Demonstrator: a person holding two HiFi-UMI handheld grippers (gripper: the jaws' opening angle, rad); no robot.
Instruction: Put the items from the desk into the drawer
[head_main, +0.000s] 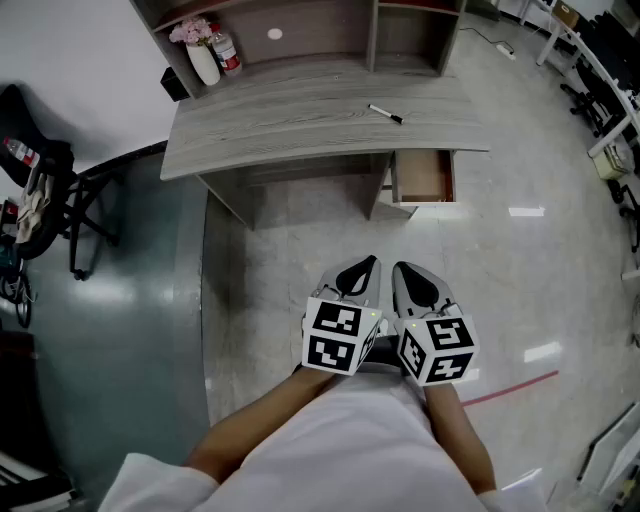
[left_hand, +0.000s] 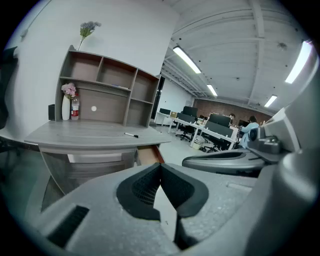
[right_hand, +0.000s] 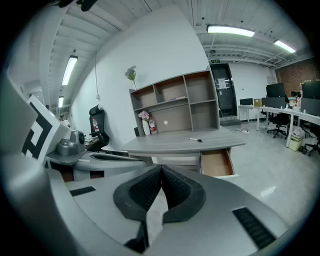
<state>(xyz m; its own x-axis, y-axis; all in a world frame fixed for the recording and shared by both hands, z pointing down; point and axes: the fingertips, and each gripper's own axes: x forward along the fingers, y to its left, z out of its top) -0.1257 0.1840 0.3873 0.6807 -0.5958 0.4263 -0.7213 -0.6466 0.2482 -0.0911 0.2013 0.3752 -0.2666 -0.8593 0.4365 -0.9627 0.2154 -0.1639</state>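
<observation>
At the back left of the grey wooden surface (head_main: 300, 125) stands a white vase (head_main: 203, 62) with pink flowers, and a red bottle (head_main: 227, 52) is just beside it. The person stands well apart from the desk, with both tools side by side near the body. The left claw (head_main: 366, 266) is pressed together, with nothing in it. A black marker (head_main: 385, 114) lies alone on the surface's right part. The right claw (head_main: 405, 272) is also pressed together and empty. Under the marker, the drawer (head_main: 422, 178) stands open.
</observation>
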